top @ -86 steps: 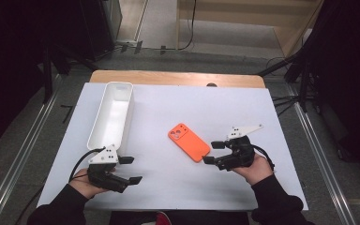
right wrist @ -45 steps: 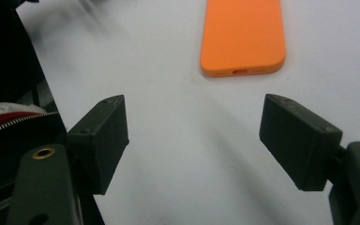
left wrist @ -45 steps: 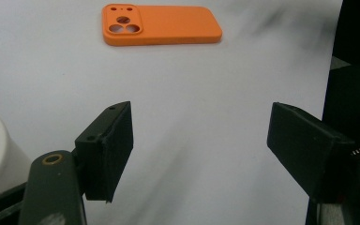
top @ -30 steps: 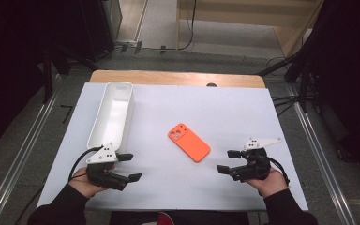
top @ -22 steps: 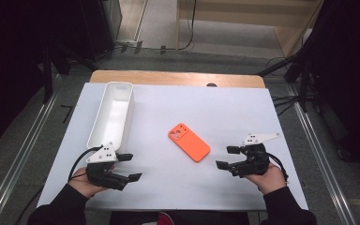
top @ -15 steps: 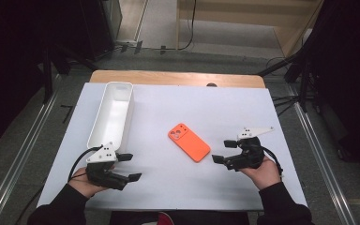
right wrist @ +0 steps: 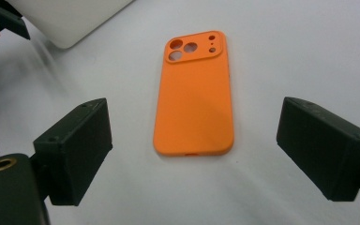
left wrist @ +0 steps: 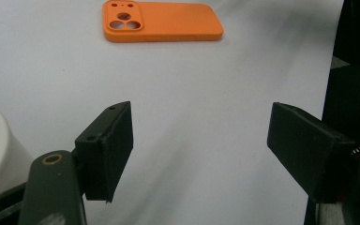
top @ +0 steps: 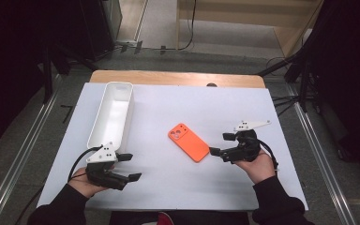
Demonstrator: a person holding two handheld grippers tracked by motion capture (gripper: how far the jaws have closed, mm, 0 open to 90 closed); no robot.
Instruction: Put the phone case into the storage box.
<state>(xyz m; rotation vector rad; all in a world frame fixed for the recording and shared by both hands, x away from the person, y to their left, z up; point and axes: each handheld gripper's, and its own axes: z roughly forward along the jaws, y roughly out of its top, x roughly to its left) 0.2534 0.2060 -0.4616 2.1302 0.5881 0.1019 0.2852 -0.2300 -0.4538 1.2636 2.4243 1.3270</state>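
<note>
Orange phone case [top: 188,142] unmoved; right gripper [top: 219,144] moved closer, jaws opening

A recording lab is showing here: black curtains [top: 18,56] are surrounding a white-covered counter [top: 168,187], floor rails [top: 23,154] and cables [top: 190,28] are running around it.

Orange phone case [top: 188,142] on the white table.
We see it lying flat, back up, with its camera cutouts at the far end; it sits askew near the table's middle, and we find nothing touching it.
</note>
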